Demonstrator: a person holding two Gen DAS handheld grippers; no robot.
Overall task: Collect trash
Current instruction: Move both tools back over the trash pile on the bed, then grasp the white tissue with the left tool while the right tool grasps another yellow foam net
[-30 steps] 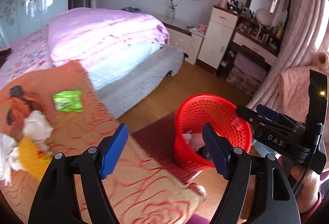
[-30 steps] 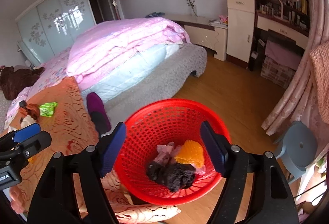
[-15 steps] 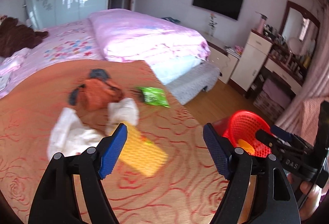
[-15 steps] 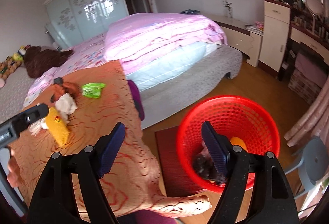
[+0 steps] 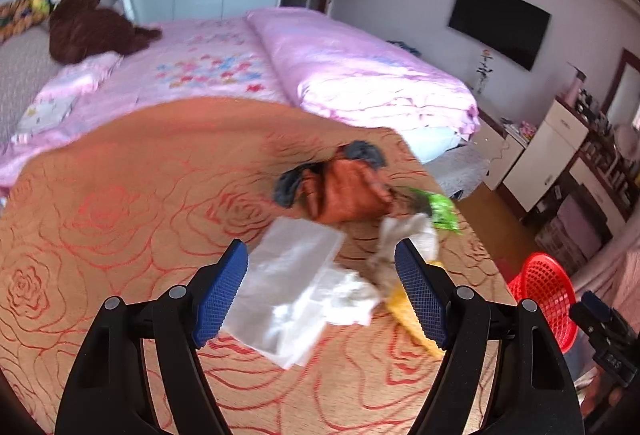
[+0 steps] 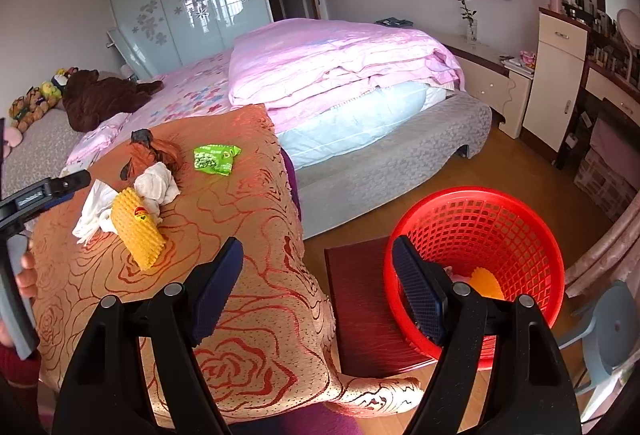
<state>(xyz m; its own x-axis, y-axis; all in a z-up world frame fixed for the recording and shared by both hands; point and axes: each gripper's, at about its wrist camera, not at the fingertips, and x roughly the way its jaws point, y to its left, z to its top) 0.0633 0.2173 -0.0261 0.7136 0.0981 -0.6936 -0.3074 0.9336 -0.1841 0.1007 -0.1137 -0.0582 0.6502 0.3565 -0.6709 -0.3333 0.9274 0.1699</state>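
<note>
Swinging away from the red basket (image 6: 476,235), the left gripper (image 5: 320,291) had come over the trash pile on the orange cover (image 5: 120,215), jaws wide and empty. Its yellow foam sleeve (image 6: 136,231) lay pointing toward the cover's near edge. The right gripper (image 6: 320,283) hung spread, holding nothing, beside the basket, which held scraps.

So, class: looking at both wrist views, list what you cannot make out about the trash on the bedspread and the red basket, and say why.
- Red basket contents, right wrist view: the right gripper finger hides most of them.
- Yellow foam net, left wrist view: half hidden behind the left gripper finger.
- White tissues, left wrist view: motion blur; count unclear.
- Green packet print: too small.
</note>
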